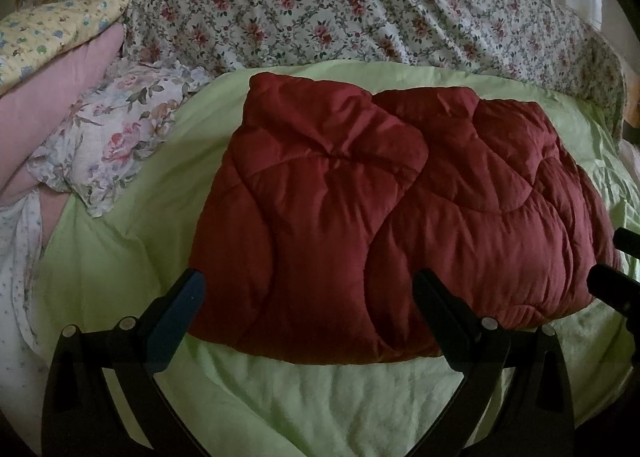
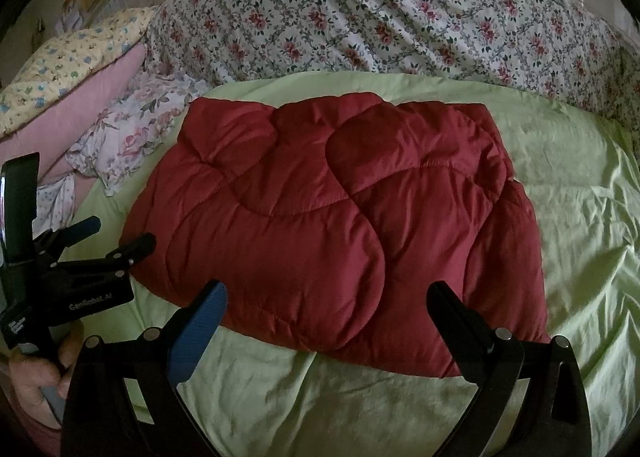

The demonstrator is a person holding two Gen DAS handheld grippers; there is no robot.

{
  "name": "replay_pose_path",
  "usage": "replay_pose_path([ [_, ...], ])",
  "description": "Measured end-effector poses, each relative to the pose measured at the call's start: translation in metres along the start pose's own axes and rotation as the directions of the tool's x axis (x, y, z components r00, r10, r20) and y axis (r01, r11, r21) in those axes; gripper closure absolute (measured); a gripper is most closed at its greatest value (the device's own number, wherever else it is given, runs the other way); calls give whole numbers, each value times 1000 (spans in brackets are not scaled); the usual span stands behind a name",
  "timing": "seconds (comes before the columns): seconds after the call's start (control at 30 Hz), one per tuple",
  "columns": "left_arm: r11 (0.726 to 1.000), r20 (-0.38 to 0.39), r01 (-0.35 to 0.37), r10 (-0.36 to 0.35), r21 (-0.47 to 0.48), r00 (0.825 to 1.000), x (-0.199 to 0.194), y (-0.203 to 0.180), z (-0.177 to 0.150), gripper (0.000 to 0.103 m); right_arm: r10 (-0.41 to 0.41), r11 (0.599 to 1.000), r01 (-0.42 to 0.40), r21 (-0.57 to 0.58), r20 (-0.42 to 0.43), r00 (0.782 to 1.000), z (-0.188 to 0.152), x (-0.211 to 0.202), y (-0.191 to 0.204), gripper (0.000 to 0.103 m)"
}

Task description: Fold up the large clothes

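red quilted garment [image 1: 360, 209] lies folded on green sheet [image 1: 120, 257] on bed, straight ahead of both claws, long axis running left-right across view. left claw [image 1: 308, 289] released, jaws spread wide, hanging over garment's near-left edge, gripping nothing. right claw [image 2: 324, 301] likewise released, spread over near-right edge. left claw also visible at left of right wrist view, just beside garment's left corner. both roughly equally near; near hem looks like next grab.

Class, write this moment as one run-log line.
task: fold large clothes | red quilted garment: folded, flat on green sheet | left gripper: open, empty | right gripper: open, empty
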State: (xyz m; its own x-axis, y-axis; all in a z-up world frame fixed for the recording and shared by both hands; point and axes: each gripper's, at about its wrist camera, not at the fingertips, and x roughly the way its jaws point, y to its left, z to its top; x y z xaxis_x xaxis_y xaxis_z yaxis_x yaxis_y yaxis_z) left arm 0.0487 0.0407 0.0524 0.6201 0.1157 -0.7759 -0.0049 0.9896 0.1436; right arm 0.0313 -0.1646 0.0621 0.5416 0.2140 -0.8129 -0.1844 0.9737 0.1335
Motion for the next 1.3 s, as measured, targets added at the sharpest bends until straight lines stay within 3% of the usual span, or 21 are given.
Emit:
replay_pose_path([
  [1.3,1000,0,-1,1,-5,1000,1,-3,3,0,1,1000,-1,13,4,1000,4,-3,-6,2],
])
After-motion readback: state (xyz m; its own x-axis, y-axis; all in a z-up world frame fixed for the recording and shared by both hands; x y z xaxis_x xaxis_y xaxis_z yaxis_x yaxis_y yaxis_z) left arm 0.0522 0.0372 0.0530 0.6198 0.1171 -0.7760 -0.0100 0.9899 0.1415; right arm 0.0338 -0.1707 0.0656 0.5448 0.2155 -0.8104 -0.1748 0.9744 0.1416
